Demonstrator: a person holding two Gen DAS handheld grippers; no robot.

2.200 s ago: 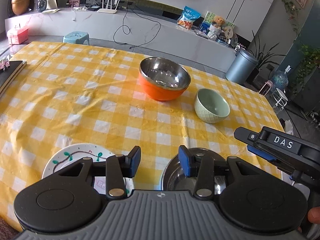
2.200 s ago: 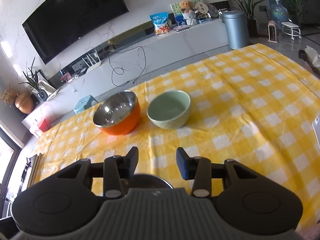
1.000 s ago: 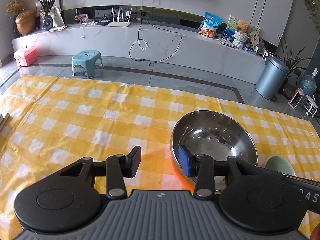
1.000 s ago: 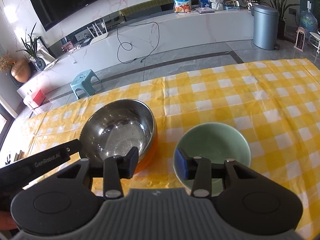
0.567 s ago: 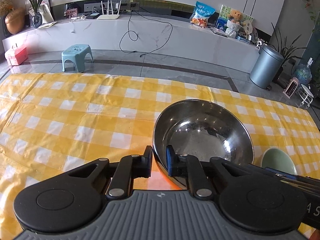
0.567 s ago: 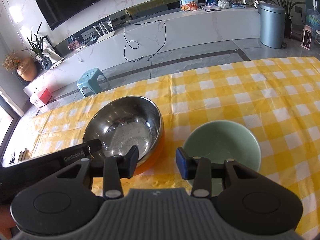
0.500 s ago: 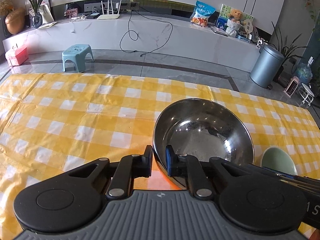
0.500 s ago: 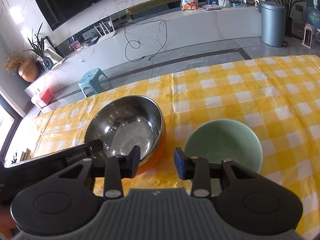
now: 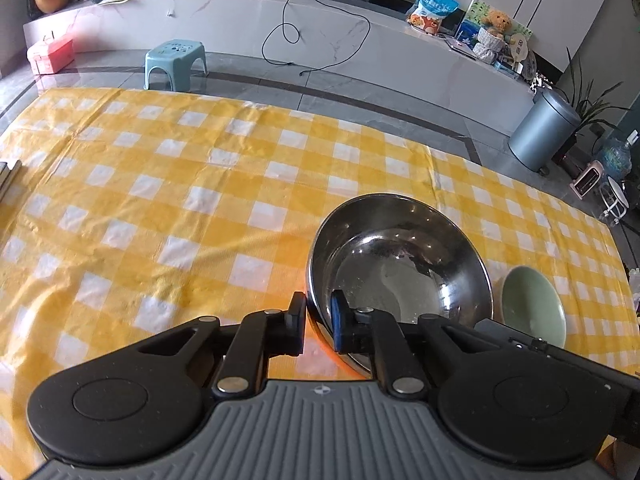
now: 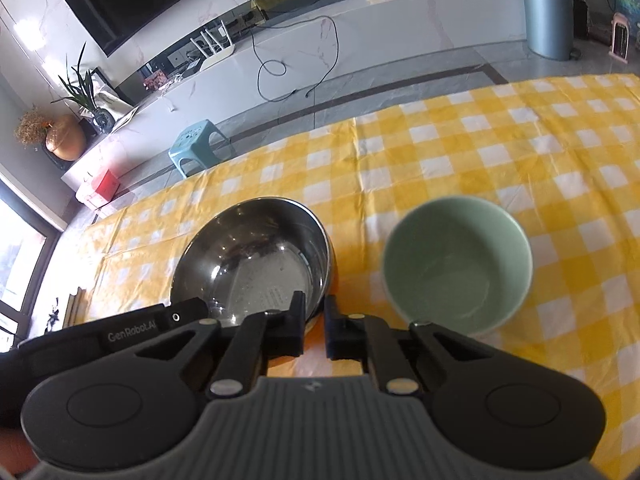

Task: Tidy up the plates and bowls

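An orange bowl with a steel inside (image 9: 400,264) stands on the yellow checked tablecloth (image 9: 180,200). My left gripper (image 9: 318,322) is shut on its near left rim, one finger inside and one outside. The bowl also shows in the right wrist view (image 10: 252,264), where my right gripper (image 10: 314,326) is shut on its near right rim. A pale green bowl (image 10: 456,264) stands just right of it, empty; it also shows in the left wrist view (image 9: 532,306).
The tablecloth's far edge (image 10: 400,112) drops to a grey floor with a blue stool (image 9: 176,62) and a grey bin (image 9: 544,132). A dark flat object (image 9: 8,176) lies at the table's left edge.
My right gripper has moved left from the green bowl and shut on the steel bowl's rim. My left gripper stays shut on the opposite near rim. The view has shifted slightly.
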